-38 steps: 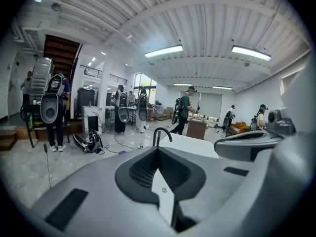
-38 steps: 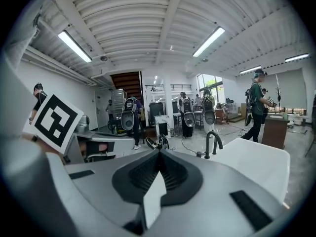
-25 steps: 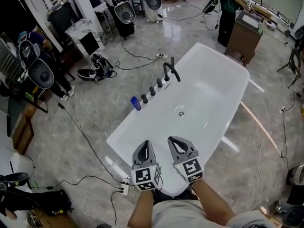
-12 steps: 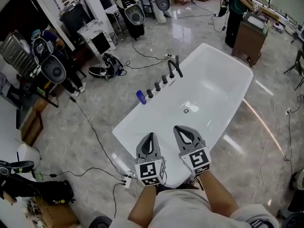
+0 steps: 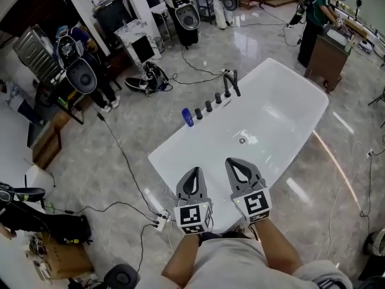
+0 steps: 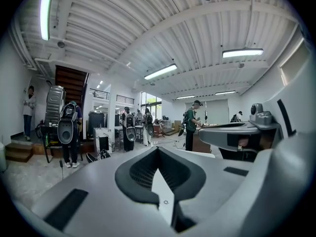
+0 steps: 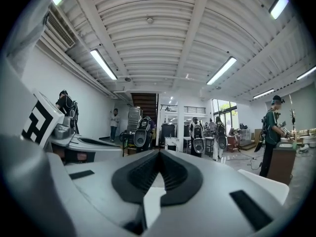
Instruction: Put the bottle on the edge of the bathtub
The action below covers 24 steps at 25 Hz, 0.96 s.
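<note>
Holds both bare forearms out forward from the bottom of the head view, side by side, over the near end of the white bathtub [image 5: 287, 138]. Carries the left gripper [image 5: 194, 170] and the right gripper [image 5: 233, 162] roughly level, marker cubes on top, tips aimed along the tub. Shows each pair of jaws pressed together in its own gripper view, with nothing between them.

To count: two grippers, one bathtub, one blue bottle [image 5: 188, 117], three black knobs [image 5: 209, 106] in a row, one black faucet [image 5: 230, 81].

Places the bottle on the tub's rim on the left gripper's side, just beside the nearest knob, well ahead of the left gripper and apart from both.
</note>
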{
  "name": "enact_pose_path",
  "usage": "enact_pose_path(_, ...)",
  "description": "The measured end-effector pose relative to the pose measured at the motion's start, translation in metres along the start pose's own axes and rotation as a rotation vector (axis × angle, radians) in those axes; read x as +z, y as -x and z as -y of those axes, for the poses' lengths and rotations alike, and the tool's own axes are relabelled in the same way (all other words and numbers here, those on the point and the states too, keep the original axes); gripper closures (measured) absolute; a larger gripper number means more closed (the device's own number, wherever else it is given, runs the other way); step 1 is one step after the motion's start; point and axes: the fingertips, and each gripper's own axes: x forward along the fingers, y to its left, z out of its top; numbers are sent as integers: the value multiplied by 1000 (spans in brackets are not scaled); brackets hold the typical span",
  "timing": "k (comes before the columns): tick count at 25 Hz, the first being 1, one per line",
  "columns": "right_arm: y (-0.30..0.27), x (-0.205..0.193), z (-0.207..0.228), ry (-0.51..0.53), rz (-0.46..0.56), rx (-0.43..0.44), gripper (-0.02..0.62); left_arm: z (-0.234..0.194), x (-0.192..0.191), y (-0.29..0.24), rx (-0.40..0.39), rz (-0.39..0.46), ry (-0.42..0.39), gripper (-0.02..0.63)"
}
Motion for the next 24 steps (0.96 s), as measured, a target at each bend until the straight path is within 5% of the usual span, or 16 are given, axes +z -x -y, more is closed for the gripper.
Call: enact_pose_path(24, -32, 23, -2, 36, 52, 37, 589, -7, 26, -27, -32, 60, -23, 595)
